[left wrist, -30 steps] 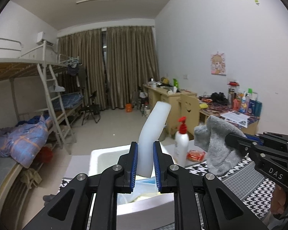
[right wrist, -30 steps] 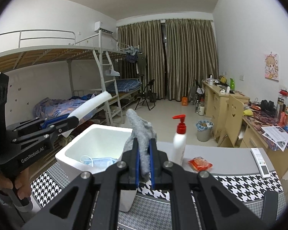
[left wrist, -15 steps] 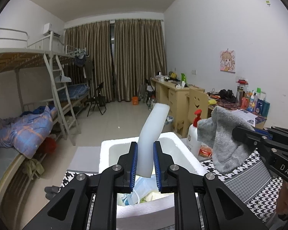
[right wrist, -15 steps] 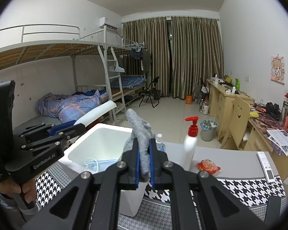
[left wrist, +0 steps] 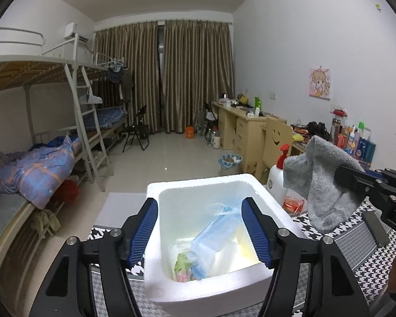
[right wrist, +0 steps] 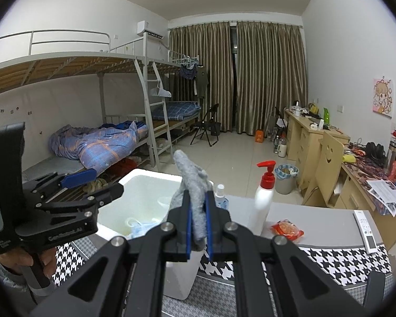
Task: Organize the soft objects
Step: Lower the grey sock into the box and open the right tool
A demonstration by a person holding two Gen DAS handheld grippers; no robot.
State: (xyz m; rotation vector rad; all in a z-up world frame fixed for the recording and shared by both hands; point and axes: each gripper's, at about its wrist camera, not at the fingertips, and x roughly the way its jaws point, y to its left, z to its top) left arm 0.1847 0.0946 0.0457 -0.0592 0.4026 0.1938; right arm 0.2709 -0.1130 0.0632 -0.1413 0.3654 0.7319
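Note:
A white foam box (left wrist: pixel 155 272) stands on the table just below my left gripper (left wrist: pixel 200 229), which is open and empty above it. Inside lie a blue face mask (left wrist: pixel 213 233), white foam pieces (left wrist: pixel 235 251) and a small colourful item (left wrist: pixel 183 261). My right gripper (right wrist: pixel 198 227) is shut on a grey sock (right wrist: pixel 194 185) and holds it up right of the box; the sock (left wrist: pixel 322 182) hangs at the right in the left wrist view. The box (right wrist: pixel 147 185) and the left gripper (right wrist: pixel 92 182) also show in the right wrist view.
A white pump bottle with a red top (right wrist: pixel 264 200), a small spray bottle (right wrist: pixel 220 198), a red snack packet (right wrist: pixel 287 228) and a white remote (right wrist: pixel 365 231) stand on the houndstooth-covered table (right wrist: pixel 330 259). Bunk beds line the left wall, desks the right.
My left gripper has opened and let go of the white foam strip, which now lies in the box. The gripper has come closer over the box. The right gripper still holds the sock.

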